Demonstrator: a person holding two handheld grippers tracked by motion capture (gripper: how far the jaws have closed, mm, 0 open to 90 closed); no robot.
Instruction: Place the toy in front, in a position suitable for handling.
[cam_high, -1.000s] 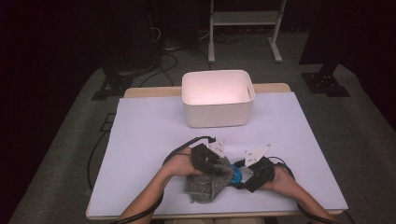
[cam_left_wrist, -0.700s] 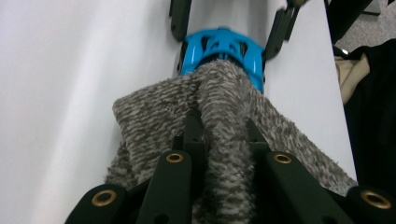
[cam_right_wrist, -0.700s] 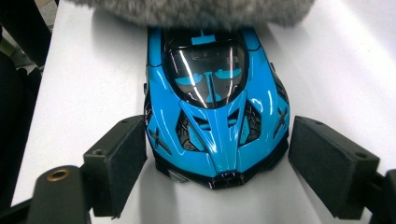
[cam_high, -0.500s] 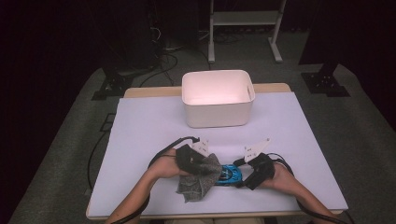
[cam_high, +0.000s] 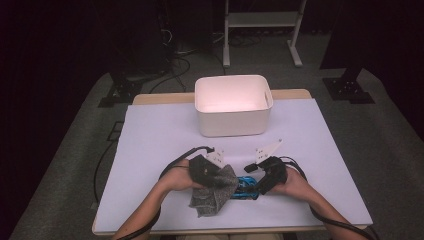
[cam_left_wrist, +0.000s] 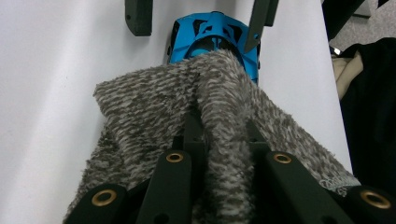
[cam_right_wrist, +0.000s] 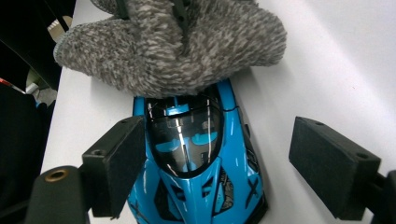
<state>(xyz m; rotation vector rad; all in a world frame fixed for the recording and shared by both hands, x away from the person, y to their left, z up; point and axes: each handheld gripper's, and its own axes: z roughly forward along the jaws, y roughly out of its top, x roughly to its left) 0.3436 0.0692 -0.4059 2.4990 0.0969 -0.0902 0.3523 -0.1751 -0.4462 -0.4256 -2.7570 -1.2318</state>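
Blue toy car (cam_right_wrist: 194, 154) on the counter (cam_high: 150, 130) near its front edge, half under a grey cloth (cam_left_wrist: 219, 126). Cloth pinched tight in left gripper (cam_left_wrist: 224, 135), dragged leftward since a second ago. Right gripper (cam_right_wrist: 224, 163) open, straddling car without touching; wiping apparently underway.

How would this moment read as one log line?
left gripper: shut on grey cloth | cloth on blue toy car | right gripper: open around car
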